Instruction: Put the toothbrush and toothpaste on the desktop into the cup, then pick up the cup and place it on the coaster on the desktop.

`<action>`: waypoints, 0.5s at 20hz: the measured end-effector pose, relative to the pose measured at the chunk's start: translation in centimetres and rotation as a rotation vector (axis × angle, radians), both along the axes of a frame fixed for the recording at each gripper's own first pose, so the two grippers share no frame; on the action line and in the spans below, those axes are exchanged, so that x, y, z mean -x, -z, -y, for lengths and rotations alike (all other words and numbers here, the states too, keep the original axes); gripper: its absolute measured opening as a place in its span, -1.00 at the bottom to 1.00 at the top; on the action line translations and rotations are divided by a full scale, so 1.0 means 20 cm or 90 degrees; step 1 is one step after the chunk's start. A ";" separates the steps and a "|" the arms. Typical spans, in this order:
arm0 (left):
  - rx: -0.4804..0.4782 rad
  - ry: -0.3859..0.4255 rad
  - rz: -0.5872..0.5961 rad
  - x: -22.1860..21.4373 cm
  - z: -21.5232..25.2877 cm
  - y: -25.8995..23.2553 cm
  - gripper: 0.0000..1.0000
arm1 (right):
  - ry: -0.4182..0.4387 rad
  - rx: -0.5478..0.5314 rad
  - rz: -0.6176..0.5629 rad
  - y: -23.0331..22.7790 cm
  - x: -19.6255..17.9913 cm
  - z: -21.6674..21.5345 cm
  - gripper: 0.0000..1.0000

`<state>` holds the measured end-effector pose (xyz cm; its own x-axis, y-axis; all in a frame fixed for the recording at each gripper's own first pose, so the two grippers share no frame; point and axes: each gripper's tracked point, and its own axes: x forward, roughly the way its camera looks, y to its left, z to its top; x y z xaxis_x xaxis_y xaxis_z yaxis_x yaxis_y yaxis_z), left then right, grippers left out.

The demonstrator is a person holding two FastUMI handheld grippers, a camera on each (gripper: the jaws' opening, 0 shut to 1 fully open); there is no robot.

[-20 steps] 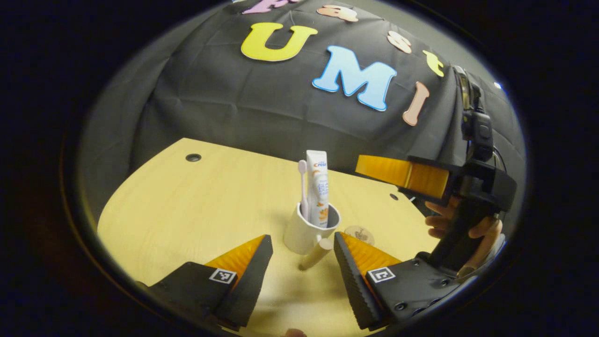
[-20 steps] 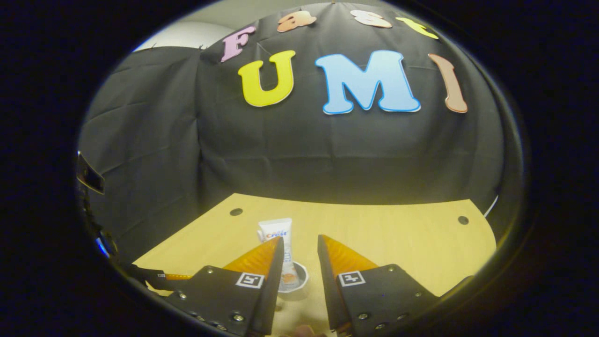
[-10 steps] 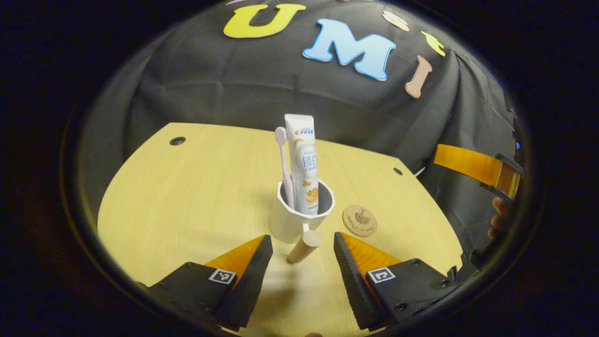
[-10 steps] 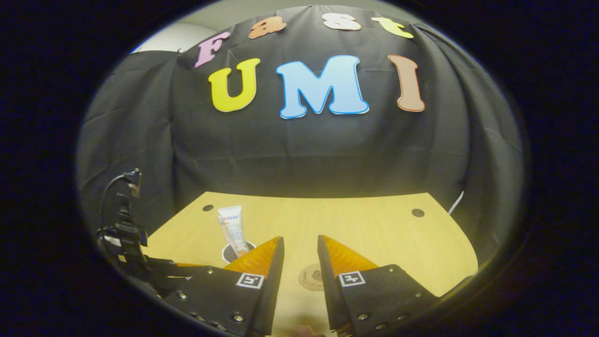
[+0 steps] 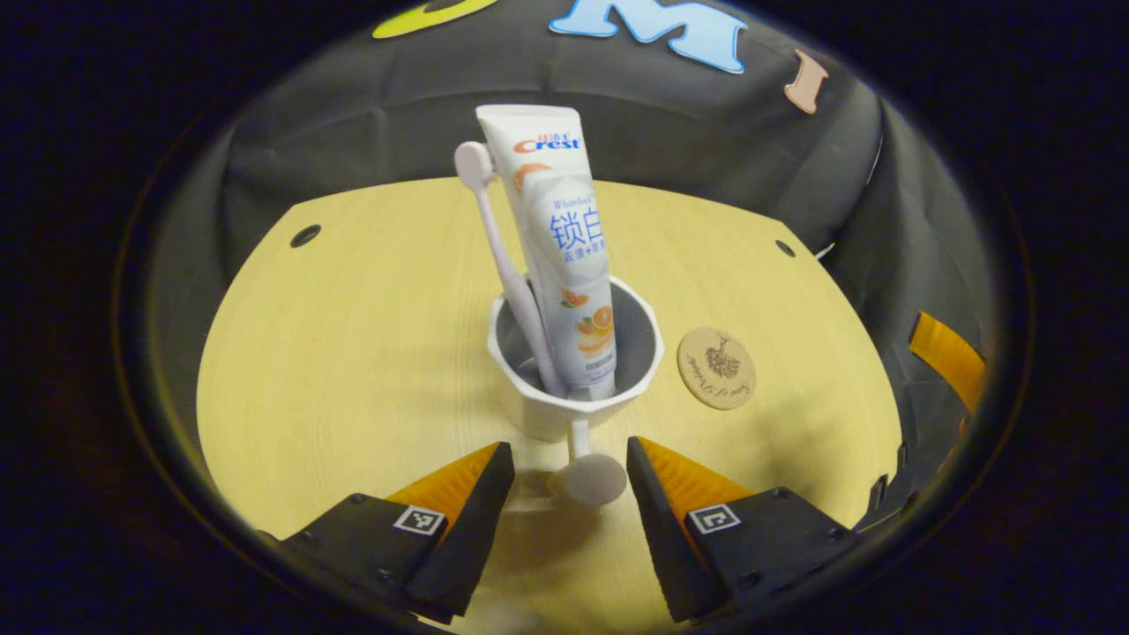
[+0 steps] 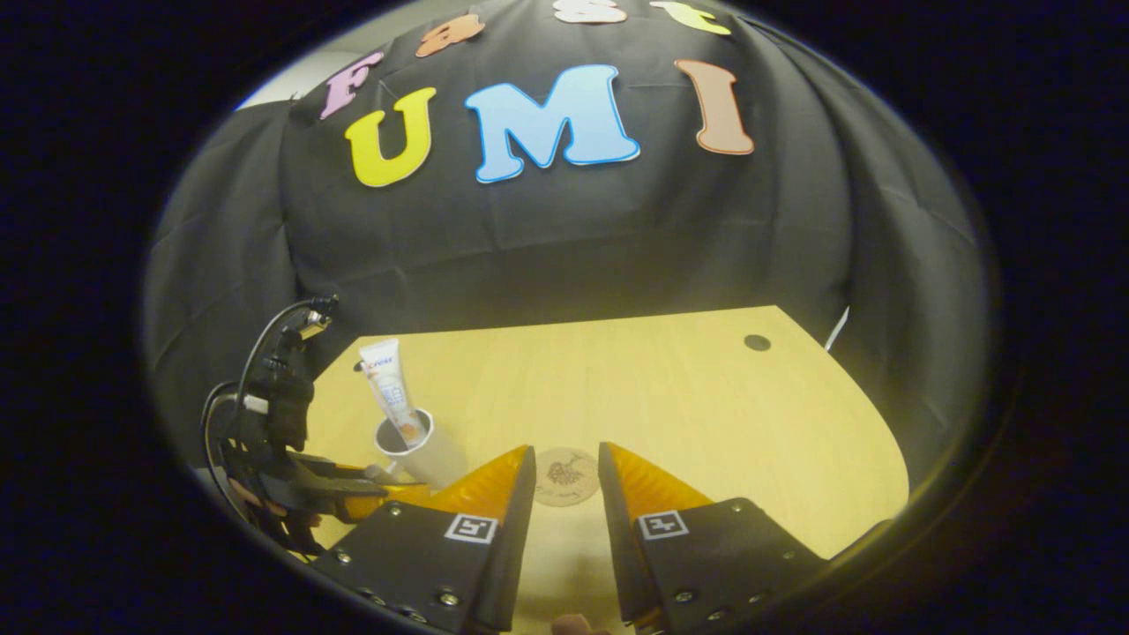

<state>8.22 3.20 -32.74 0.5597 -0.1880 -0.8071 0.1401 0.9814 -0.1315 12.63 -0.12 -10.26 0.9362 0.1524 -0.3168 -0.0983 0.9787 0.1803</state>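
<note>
While left gripper [image 5: 569, 459] fingers gape around the cup [image 5: 575, 375] handle, desktop [image 5: 353, 353] lies bare.

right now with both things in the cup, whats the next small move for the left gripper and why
Probably ease the left gripper forward and shut it on the cup's handle. The toothbrush and toothpaste already stand in the cup, the handle knob sits between the open fingers with gaps on both sides, and the coaster lies bare just beside the cup.
</note>
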 end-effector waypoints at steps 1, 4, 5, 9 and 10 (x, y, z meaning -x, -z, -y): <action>-0.010 0.001 -0.007 -0.01 0.00 0.02 0.69 | 0.002 -0.005 -0.004 0.01 -0.01 0.02 -0.19; -0.033 -0.010 -0.022 -0.05 -0.03 0.08 0.58 | 0.013 -0.016 -0.014 0.03 -0.02 0.07 -0.14; -0.035 -0.017 -0.029 -0.05 -0.02 0.10 0.58 | 0.016 -0.021 -0.018 0.04 -0.02 0.09 -0.14; -0.025 -0.041 -0.054 -0.03 0.00 0.16 0.19 | 0.027 -0.037 -0.037 0.08 -0.03 0.14 -0.14; -0.028 -0.049 -0.057 -0.03 0.00 0.17 0.11 | 0.029 -0.038 -0.039 0.09 -0.03 0.16 -0.14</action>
<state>8.83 3.12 -36.14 0.4969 -0.1109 -0.8607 0.0541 0.9938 -0.0968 13.26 -3.22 -12.11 0.9215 0.1313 -0.3655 -0.0414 0.9690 0.2435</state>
